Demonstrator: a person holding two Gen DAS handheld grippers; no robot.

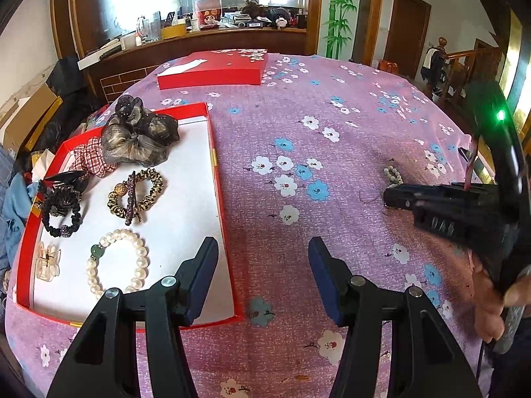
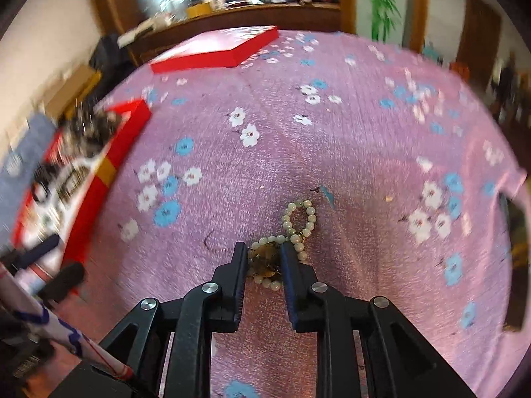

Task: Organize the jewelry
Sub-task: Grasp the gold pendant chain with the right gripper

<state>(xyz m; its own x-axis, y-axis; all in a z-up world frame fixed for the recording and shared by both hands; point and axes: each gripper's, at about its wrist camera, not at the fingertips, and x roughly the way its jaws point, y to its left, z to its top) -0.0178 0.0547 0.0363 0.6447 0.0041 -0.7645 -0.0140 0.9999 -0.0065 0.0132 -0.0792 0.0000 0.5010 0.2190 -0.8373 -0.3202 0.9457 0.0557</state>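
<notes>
The string of small pale green-white beads with a brownish-gold pendant (image 2: 292, 232) is lying on the pink flower-printed tablecloth (image 2: 348, 132), well apart from the open red cardboard box with the white lining (image 1: 199, 179), and I am working on getting it up cleanly. My right gripper (image 2: 264, 258) is sitting down at the cloth with its jaws narrowed around the pendant, one finger on each side; I cannot tell whether the pads are pressing it yet, because the view is blurred and a thin gap may remain. A loop of beads is trailing forward beyond the fingertips and a few beads are curling back under them, so I am judging that a firm pinch on the pendant itself, not on loose beads, is the safest hold; beads alone would likely roll or slip. I am planning to lift straight up and slowly, so the dangling loop does not swing or snag the cloth. My left gripper (image 1: 264, 258) is hanging with its jaws wide and holding nothing, over the near right corner of the box. Inside, the white pearl bracelet with a green stone (image 1: 116, 262) and the leopard-print fabric scrunchie (image 1: 136, 192) are leaving bare lining beside them, where I am thinking the string could go.
</notes>
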